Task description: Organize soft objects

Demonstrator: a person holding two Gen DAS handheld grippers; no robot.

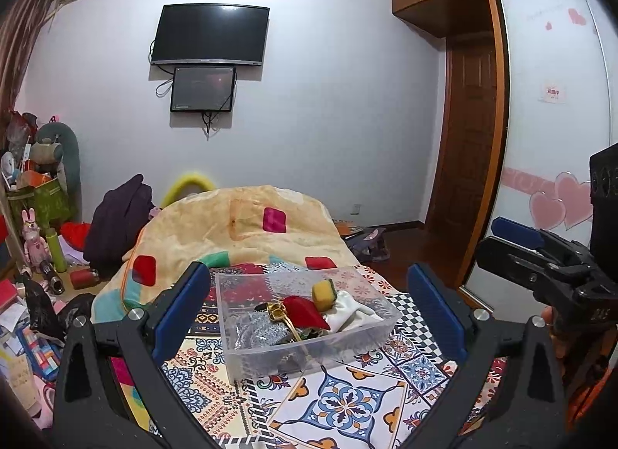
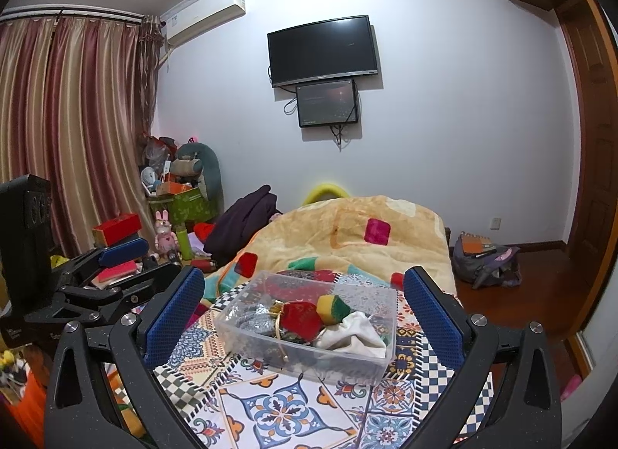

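A clear plastic bin (image 1: 305, 337) (image 2: 309, 327) sits on the patterned bedspread (image 1: 340, 406) (image 2: 293, 410) of the bed, and every soft piece lies inside it. Against the bin's far wall stands a yellow-and-green sponge (image 1: 323, 294) (image 2: 332, 308); just beside it lies a red cloth item (image 1: 305, 312) (image 2: 301, 319), with a white cloth (image 1: 353, 312) (image 2: 351, 333) bunched in the bin's right end and a silver-grey mesh item (image 1: 255, 329) (image 2: 255, 319) at its left end. A gold-coloured piece (image 1: 276, 310) (image 2: 276, 310) lies between the mesh and the red item.

The left gripper (image 1: 309, 306) (image 2: 116, 252) hovers short of the bin, jaws spread wide and holding nothing, wider than the bin's near wall. The right gripper (image 2: 305, 308) (image 1: 517, 232) likewise hangs clear, jaws wide and empty. Bare bedspread lies on the near side of the bin. Beyond the bin's far edge a folded beige blanket (image 1: 247, 228) (image 2: 347, 232) rises.
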